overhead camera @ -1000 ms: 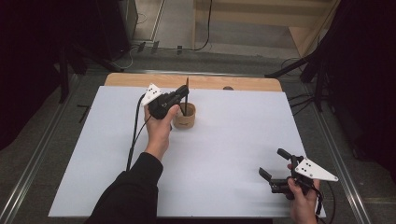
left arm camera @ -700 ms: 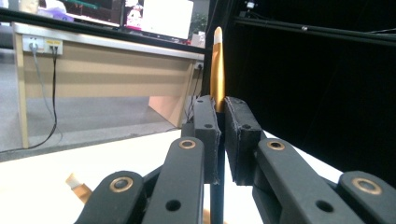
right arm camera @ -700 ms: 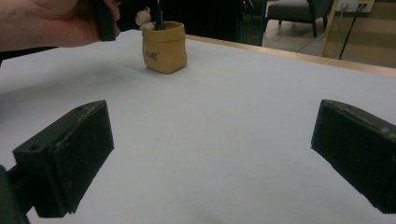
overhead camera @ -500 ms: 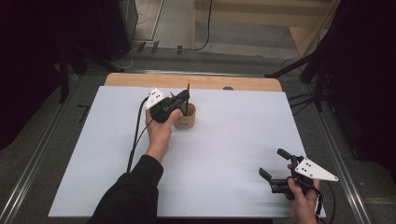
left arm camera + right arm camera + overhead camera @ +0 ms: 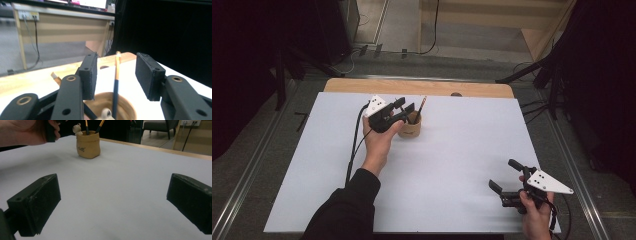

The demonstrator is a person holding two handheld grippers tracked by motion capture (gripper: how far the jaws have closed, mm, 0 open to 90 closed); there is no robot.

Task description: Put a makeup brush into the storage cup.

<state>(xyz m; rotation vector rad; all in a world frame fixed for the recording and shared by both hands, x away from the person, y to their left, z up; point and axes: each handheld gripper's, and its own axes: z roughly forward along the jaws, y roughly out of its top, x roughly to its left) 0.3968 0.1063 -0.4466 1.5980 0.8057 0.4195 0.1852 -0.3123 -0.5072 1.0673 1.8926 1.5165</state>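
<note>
While its jaws have just been opening, the left gripper stands apart around the pencil in the cup, lower centre; the right gripper gapes empty, lower right.

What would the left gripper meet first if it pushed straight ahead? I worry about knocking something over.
Likely the pencil standing in the cup, between the left gripper's open jaws, which have just been opening; depth is unclear.

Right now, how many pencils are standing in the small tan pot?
2. One pencil stands nearly upright at the pot's left side; the other pencil leans right beside it. A shorter one could be hidden inside.
</note>
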